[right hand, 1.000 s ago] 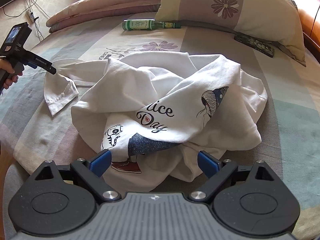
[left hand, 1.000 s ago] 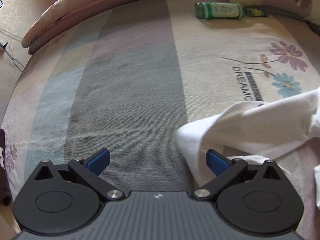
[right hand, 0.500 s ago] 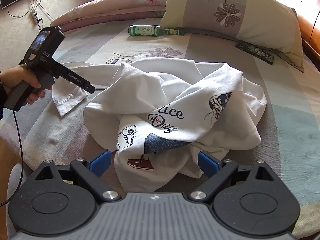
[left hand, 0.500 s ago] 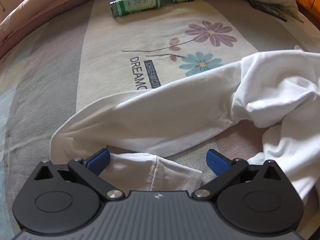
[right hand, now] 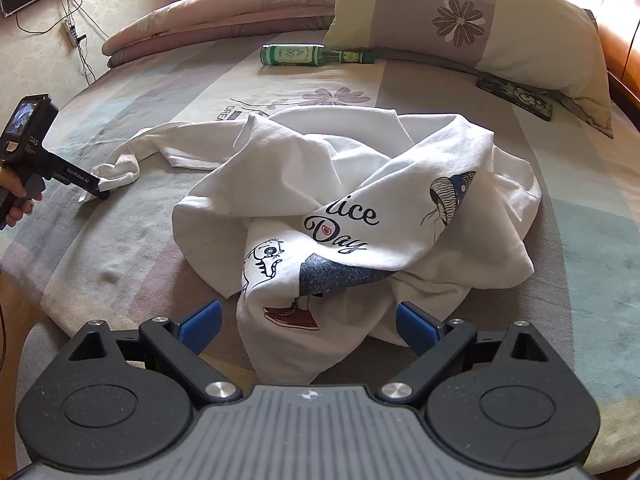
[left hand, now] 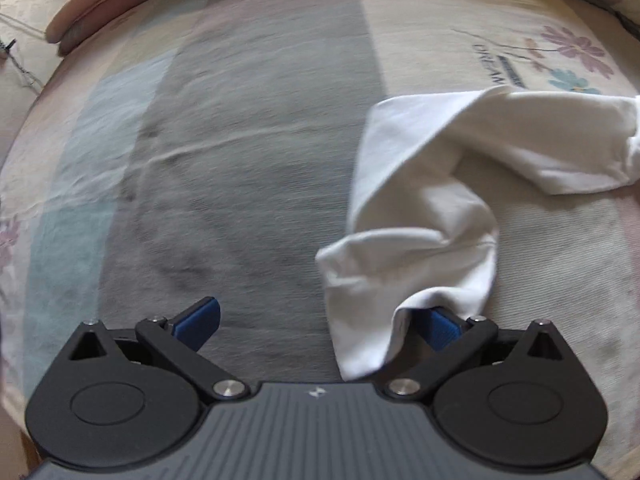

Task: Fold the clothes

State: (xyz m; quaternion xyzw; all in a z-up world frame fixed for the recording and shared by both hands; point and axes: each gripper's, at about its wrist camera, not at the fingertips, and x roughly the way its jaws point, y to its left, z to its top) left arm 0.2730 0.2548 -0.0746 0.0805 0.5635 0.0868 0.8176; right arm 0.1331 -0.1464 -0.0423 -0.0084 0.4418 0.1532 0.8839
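On the bed (right hand: 500,92), sleeve (left hand: 420,216) seemingly drapes left tongs (left hand: 320,326)

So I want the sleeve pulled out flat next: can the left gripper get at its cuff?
Probably yes: the left gripper is open at the sleeve cuff, which drapes over one finger.

Shirt (right hand: 360,200) heaped mid-bed (right hand: 600,248) before my right claw (right hand: 308,322), bottle (right hand: 304,55) and pillow (right hand: 500,20) behind, sleeve (left hand: 420,240) draped on my left claw (left hand: 320,320)
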